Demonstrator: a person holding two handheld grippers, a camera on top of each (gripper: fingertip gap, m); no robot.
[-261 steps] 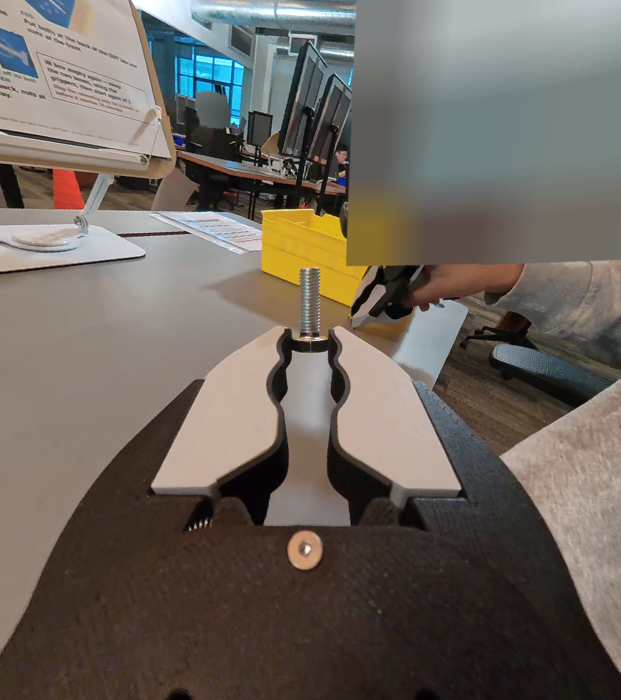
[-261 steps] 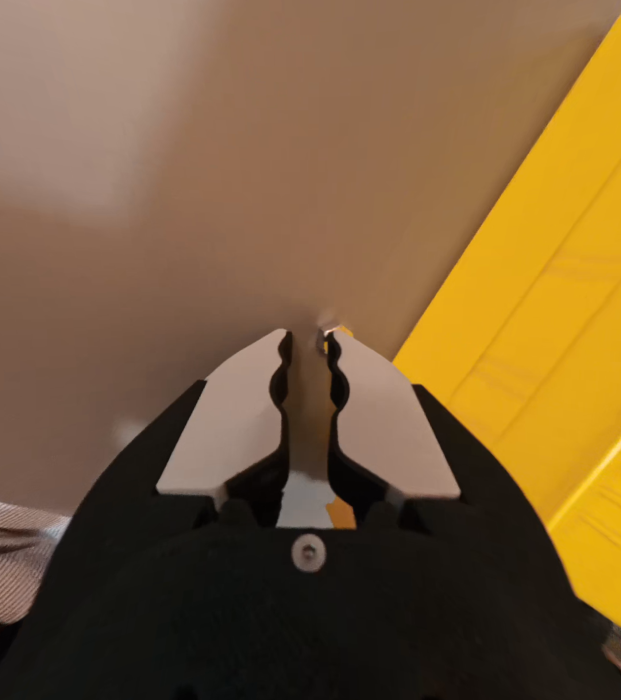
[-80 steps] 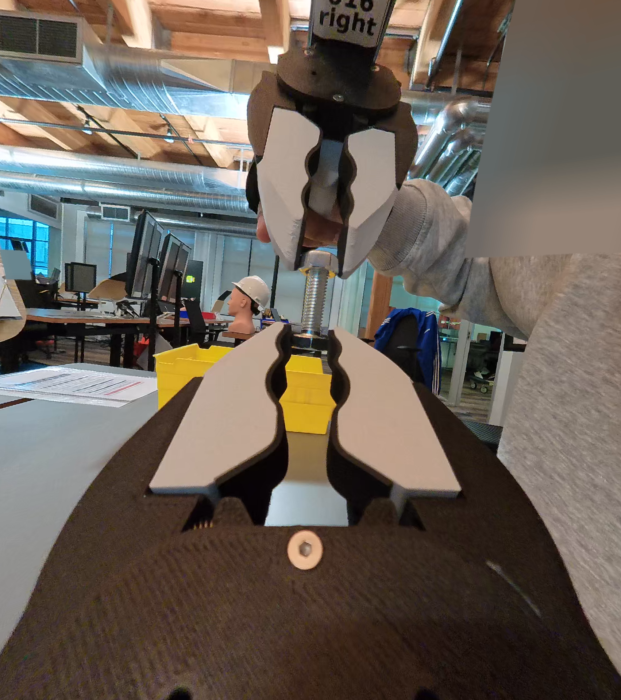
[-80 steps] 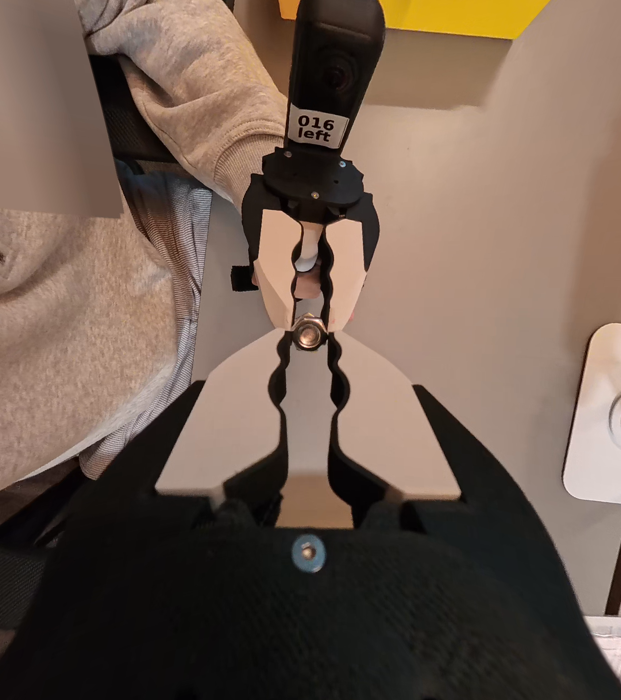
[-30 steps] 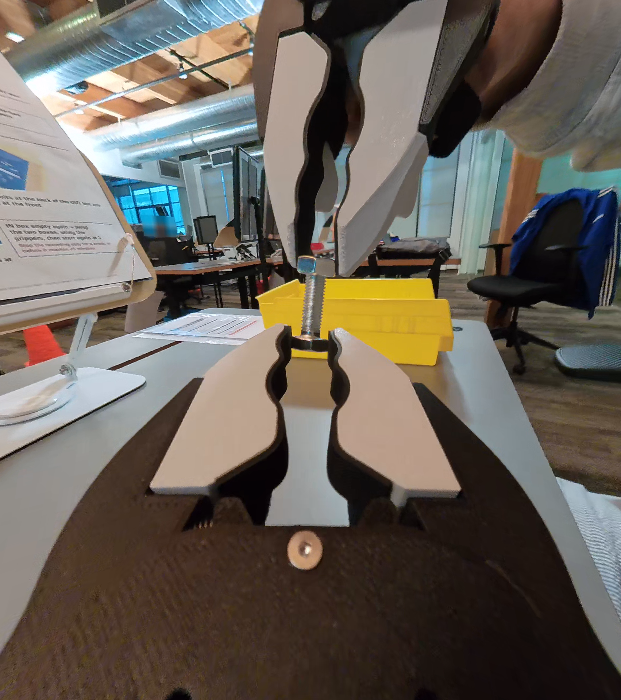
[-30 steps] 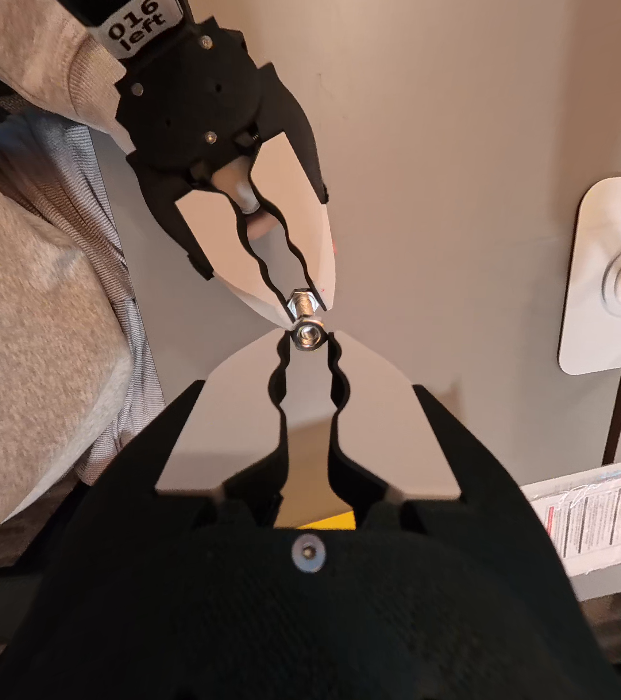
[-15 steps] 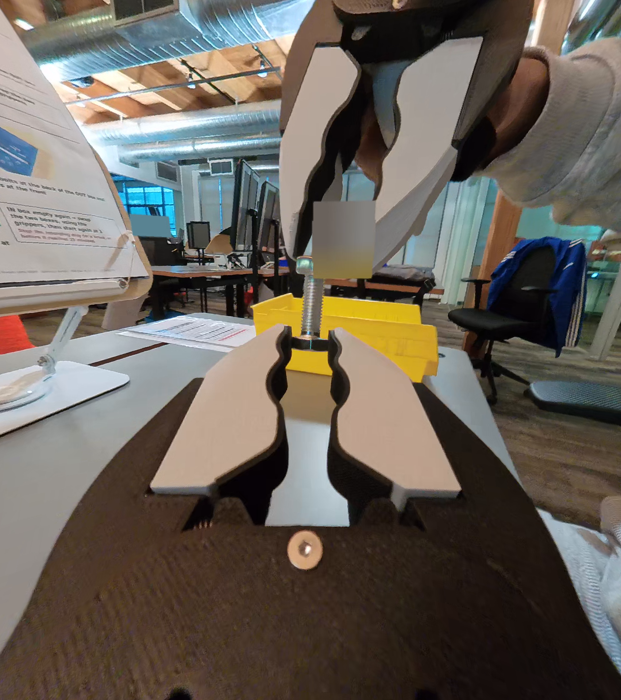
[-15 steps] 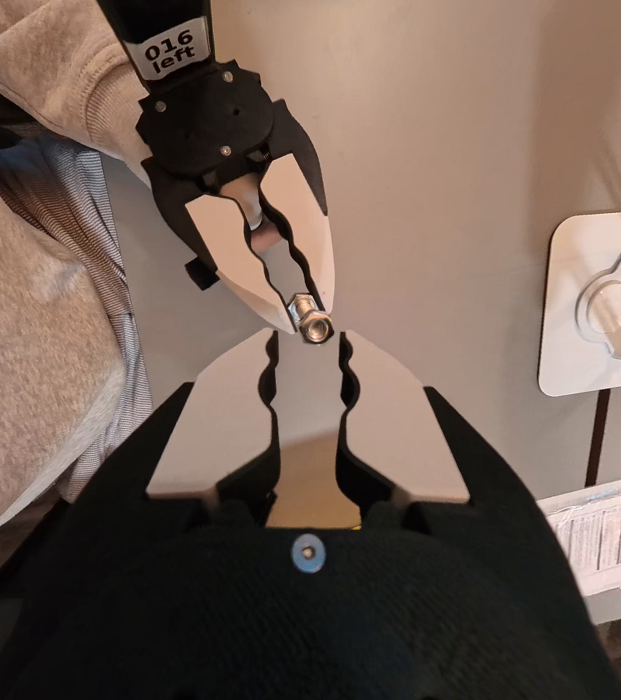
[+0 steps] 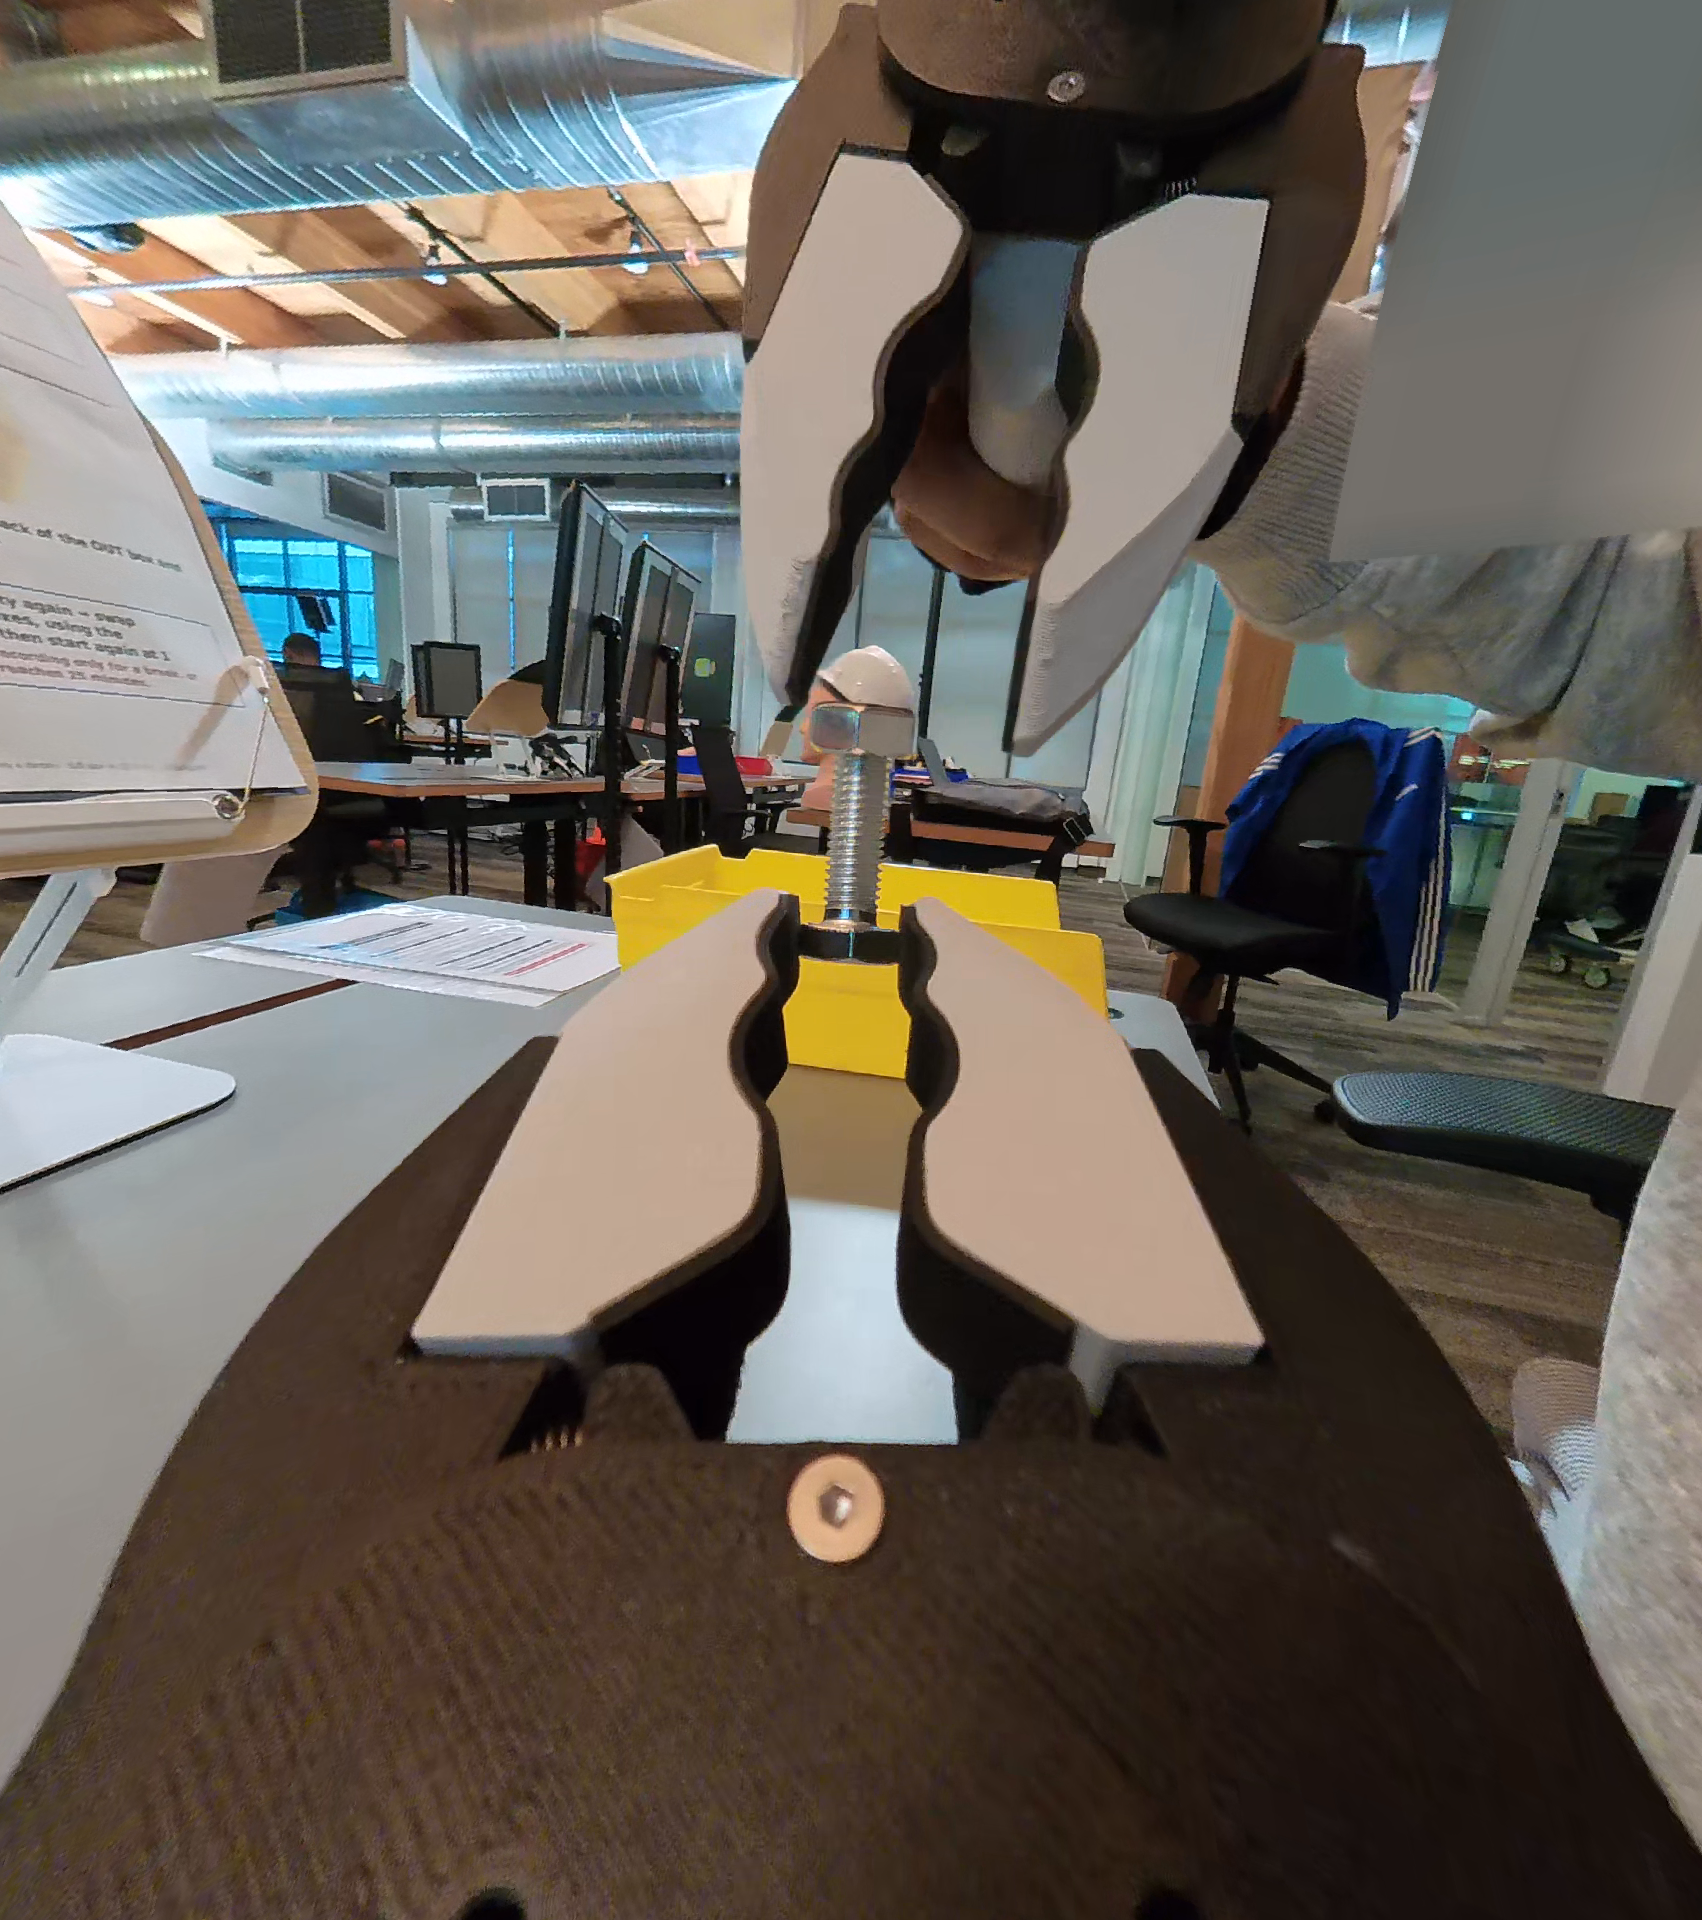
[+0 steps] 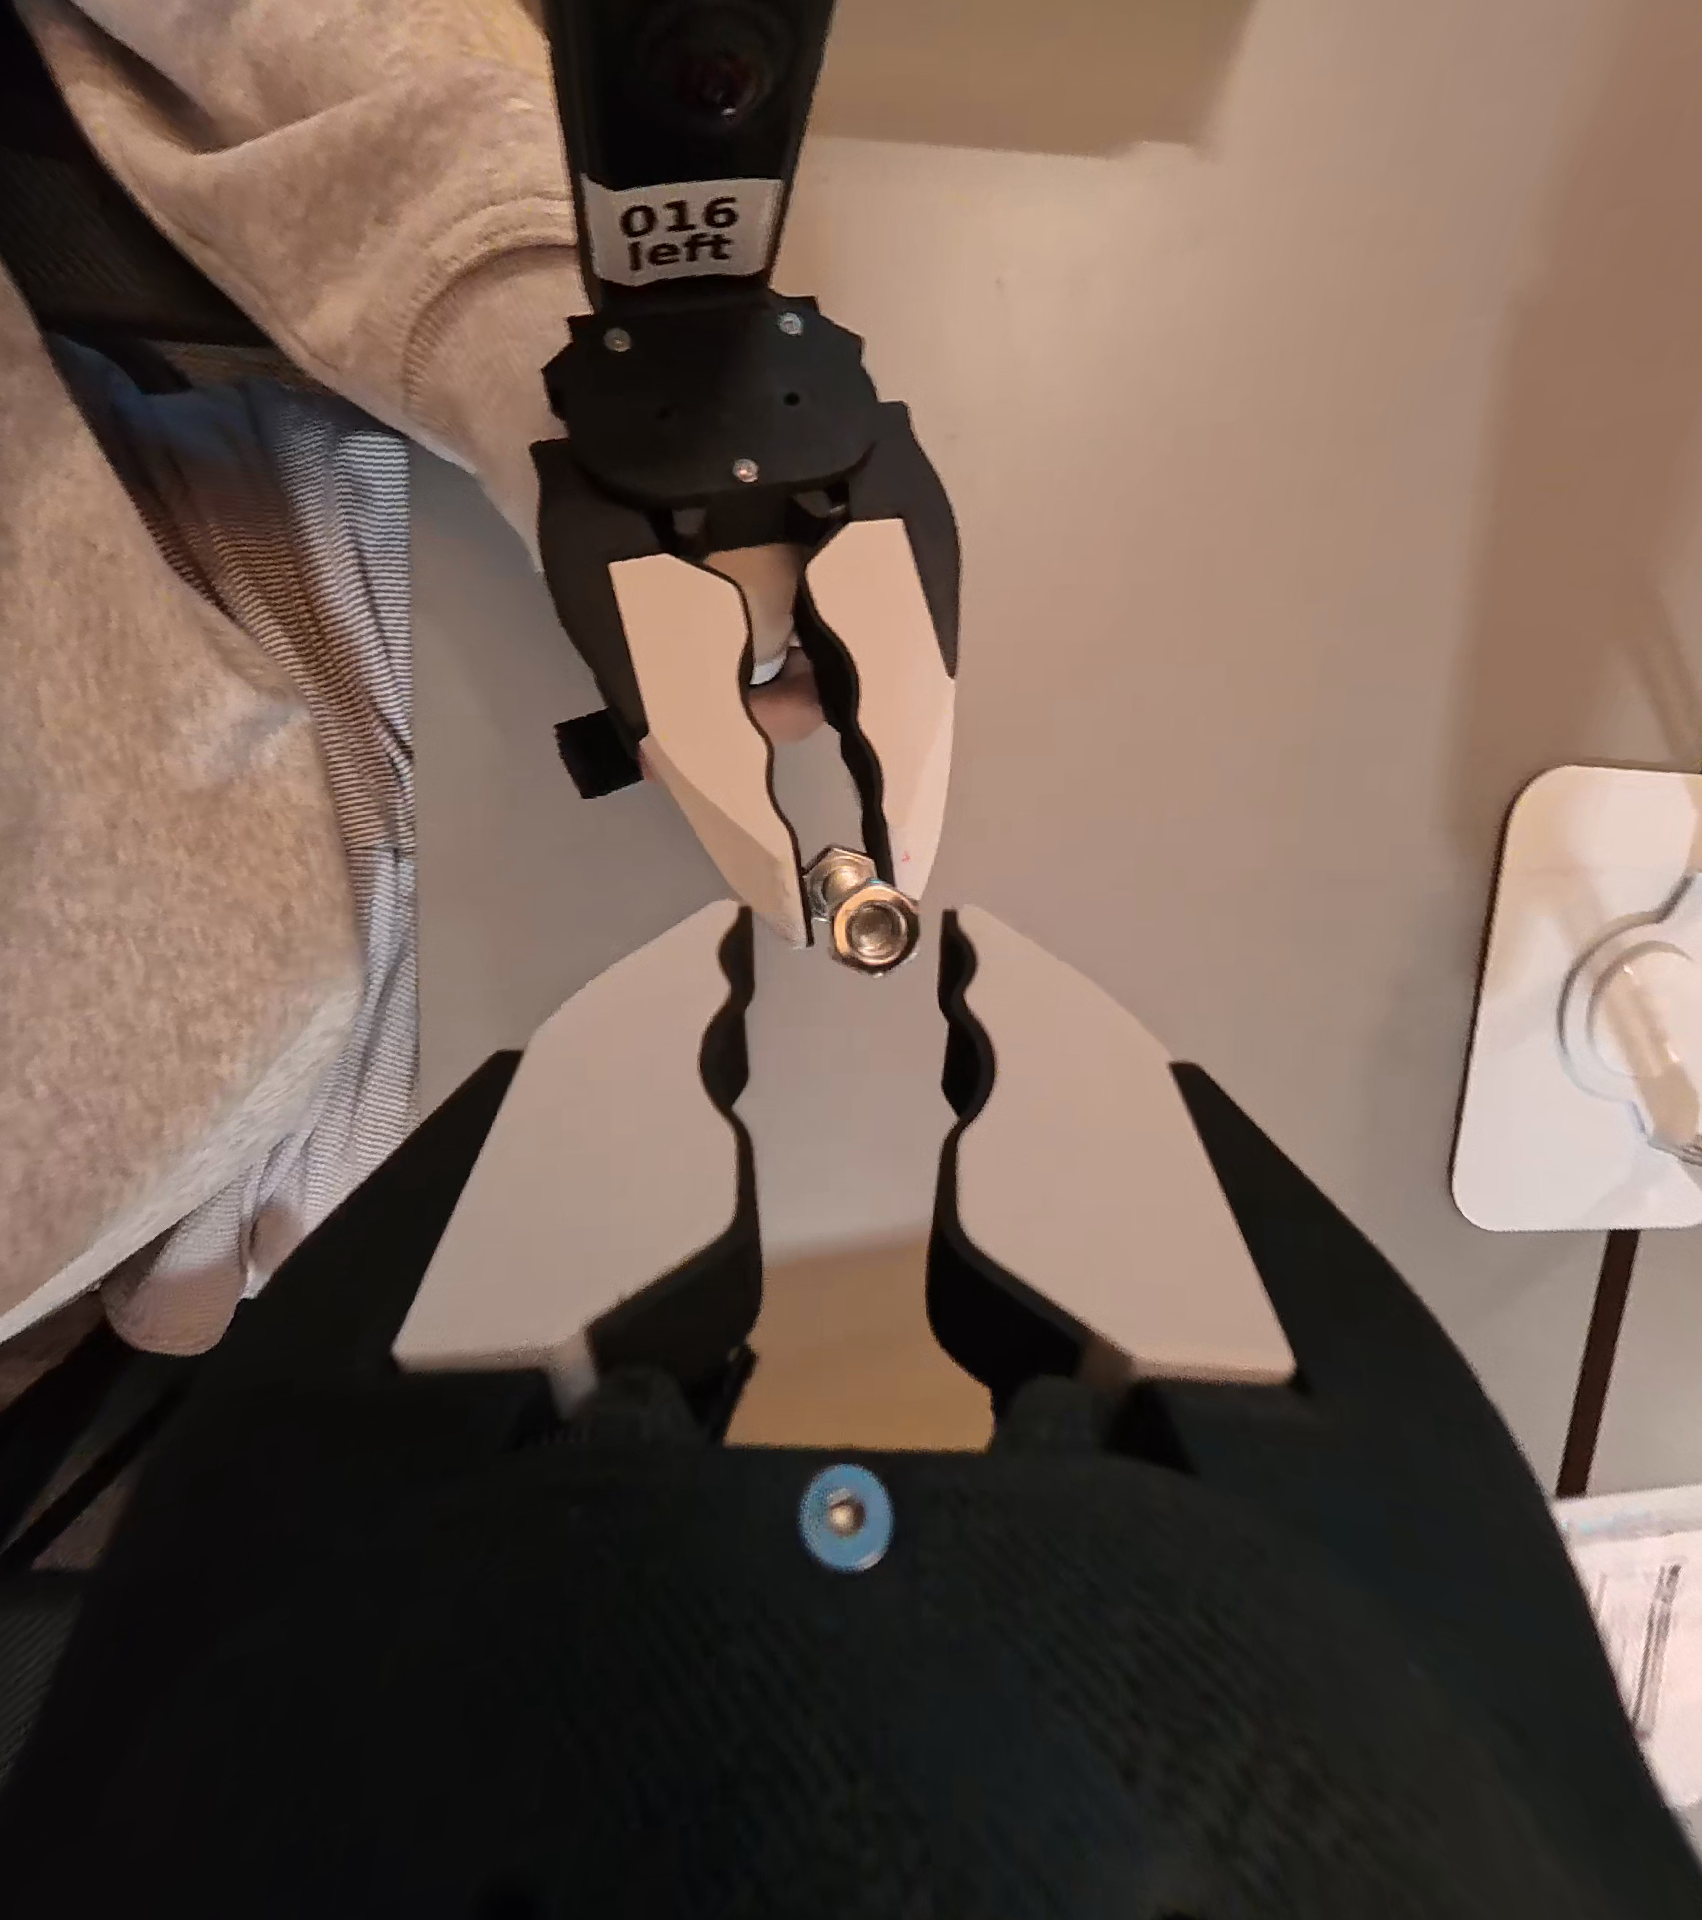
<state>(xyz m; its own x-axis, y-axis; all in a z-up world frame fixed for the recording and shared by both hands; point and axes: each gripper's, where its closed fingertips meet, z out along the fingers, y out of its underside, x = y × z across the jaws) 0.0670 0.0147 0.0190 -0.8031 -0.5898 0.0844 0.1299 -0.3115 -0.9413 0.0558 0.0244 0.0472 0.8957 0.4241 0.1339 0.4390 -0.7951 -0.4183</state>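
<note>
Bolt [image 9: 854,831] clamped in left gripper [image 9: 849,940] fingers — right gripper [image 10: 842,920] fingers apart; yellow bin [image 9: 992,961] behind.

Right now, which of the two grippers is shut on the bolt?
The left gripper: it clamps the bolt at the bottom. The right gripper is open above it.

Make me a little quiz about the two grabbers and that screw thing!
1. True or false: the right gripper has its fingers clamped tight on the nut.
2. What does the left gripper hold? A) a sheet of paper B) the bolt C) a chair
3. Fill in: the bin behind the bolt is ____ in colour.

Key
1. False: the right gripper is open, one finger on each side of the nut.
2. B
3. yellow
</note>
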